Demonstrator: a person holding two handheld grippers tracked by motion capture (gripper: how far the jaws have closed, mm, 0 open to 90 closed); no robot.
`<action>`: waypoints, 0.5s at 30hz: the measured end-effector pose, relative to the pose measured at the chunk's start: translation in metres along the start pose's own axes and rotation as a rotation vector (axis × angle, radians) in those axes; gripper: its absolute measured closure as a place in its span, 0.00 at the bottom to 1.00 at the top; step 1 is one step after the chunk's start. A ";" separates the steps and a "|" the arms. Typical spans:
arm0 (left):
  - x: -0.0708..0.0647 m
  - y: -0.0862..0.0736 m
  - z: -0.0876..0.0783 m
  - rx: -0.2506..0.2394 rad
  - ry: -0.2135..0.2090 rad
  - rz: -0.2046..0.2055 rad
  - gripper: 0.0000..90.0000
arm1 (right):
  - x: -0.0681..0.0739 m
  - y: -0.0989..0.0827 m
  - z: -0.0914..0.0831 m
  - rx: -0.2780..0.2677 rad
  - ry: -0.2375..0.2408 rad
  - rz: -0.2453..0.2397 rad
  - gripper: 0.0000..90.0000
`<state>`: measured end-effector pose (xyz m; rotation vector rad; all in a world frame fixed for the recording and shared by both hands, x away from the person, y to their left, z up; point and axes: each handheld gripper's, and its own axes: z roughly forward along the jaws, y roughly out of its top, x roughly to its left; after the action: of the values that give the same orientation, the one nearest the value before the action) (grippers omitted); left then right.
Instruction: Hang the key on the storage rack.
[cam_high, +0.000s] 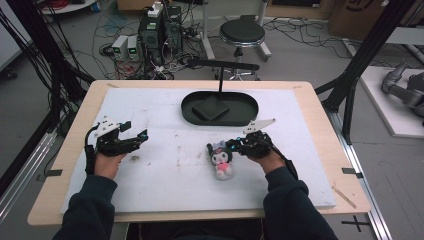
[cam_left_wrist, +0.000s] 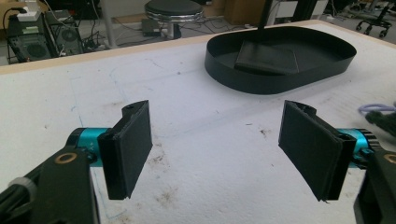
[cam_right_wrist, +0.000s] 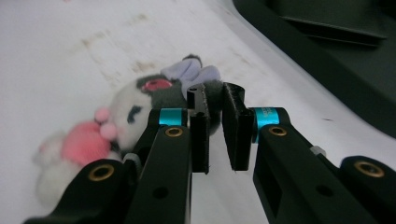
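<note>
A small plush toy (cam_high: 221, 159) with a dark head, white face and pink body lies on the white mat (cam_high: 165, 170), right of centre. My right gripper (cam_high: 234, 146) meets its head from the right. In the right gripper view the pads stand almost together, and my right gripper (cam_right_wrist: 215, 93) pinches the grey fuzz at the top of the plush toy (cam_right_wrist: 135, 112). At the mat's left side my left gripper (cam_high: 137, 135) hovers; the left gripper view shows this left gripper (cam_left_wrist: 215, 109) wide open over bare mat, nothing between its pads.
A black oval tray (cam_high: 190, 112) sits at the back of the mat, holding the square base (cam_high: 210, 107) of a black stand. The tray's wall (cam_left_wrist: 280, 86) lies ahead of the left gripper. Beyond the table are a stool (cam_high: 242, 32) and computers (cam_high: 160, 30).
</note>
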<state>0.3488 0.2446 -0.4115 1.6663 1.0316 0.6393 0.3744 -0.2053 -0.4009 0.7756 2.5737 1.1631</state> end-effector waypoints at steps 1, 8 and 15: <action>0.000 0.000 0.000 0.000 0.000 0.000 0.28 | -0.003 0.002 -0.003 0.027 -0.012 -0.017 0.92; 0.000 0.001 0.000 -0.004 -0.002 0.002 0.29 | -0.015 0.026 -0.006 0.120 -0.056 -0.190 0.92; 0.000 0.001 -0.001 -0.007 -0.005 -0.002 0.29 | -0.005 0.031 0.009 0.120 -0.161 -0.249 0.81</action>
<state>0.3489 0.2451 -0.4105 1.6593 1.0264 0.6369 0.3934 -0.1852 -0.3837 0.5275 2.5337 0.8442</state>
